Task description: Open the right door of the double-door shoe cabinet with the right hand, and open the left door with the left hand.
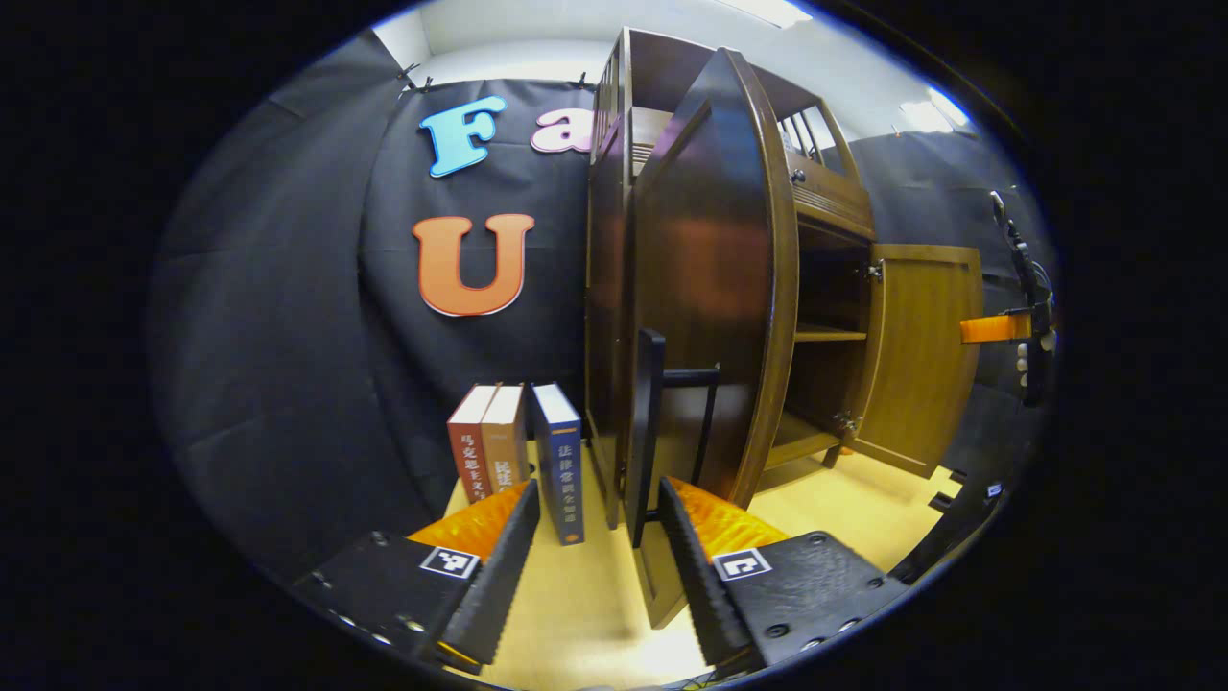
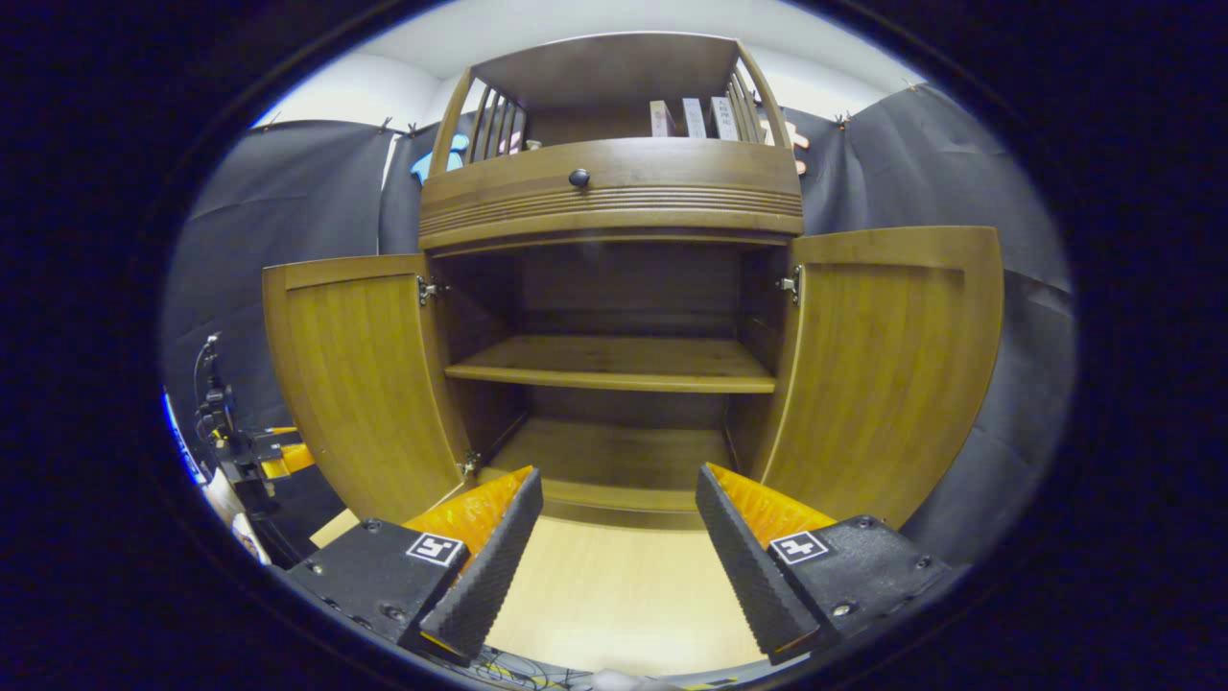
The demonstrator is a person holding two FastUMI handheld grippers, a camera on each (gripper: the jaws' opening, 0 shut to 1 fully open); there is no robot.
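in the right gripper view both doors stand wide: the left door (image 2: 360, 384) at the left of the frame, the right door (image 2: 887, 369) at the right, the shelf (image 2: 614, 365) bare between them. our right gripper (image 2: 614, 537) is released, holding nothing — our left gripper (image 1: 595, 552) too, just beside the left door's edge. the risk we see: that near finger (image 1: 696, 576) may bump the door and swing it back.
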